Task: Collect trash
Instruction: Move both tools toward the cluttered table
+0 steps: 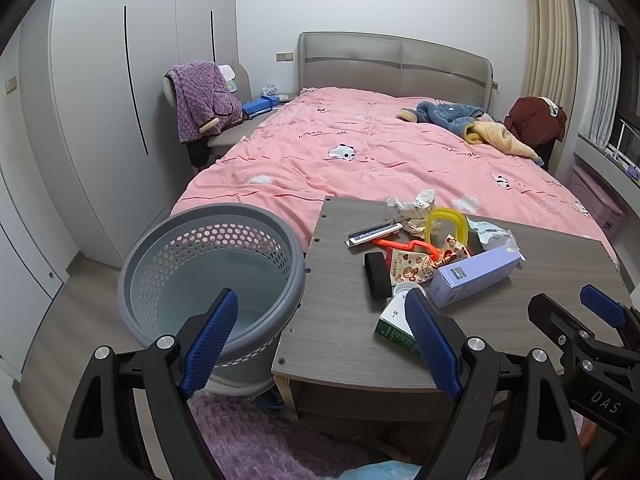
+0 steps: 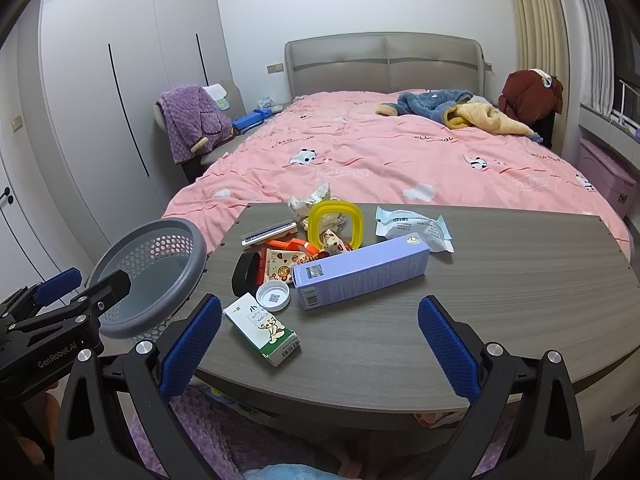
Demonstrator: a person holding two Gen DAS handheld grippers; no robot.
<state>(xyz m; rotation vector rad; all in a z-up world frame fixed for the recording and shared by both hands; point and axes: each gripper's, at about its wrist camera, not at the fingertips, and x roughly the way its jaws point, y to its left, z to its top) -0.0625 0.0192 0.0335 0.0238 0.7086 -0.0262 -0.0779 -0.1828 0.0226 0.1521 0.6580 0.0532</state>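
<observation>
Both jaws stand wide apart and hold nothing, that's what I'm reading on my feeds. My left gripper hangs over the near left corner of the grey wooden table, one blue pad in front of the grey perforated bin, the other over the green-and-white carton. My right gripper hovers above the table's near edge, spread either side of bare tabletop, with that same carton just inside its left pad.

Trash is all heaped on the table's left half. Nearest me, the carton lies flat, a white bottle cap touching its far end. Beside that, a long purple box lies on its side, angled across the pile. A black band sits at the left edge of the heap, next to a printed snack wrapper and an orange plastic piece. Behind them stands a yellow ring, a crumpled wrapper at the far edge, and a flat dark-and-white strip. A white pouch lies right of the ring, apart from the box.

The bin stands on the floor just beside the table's left edge, nothing visible inside. Beyond the table, a pink bed.
</observation>
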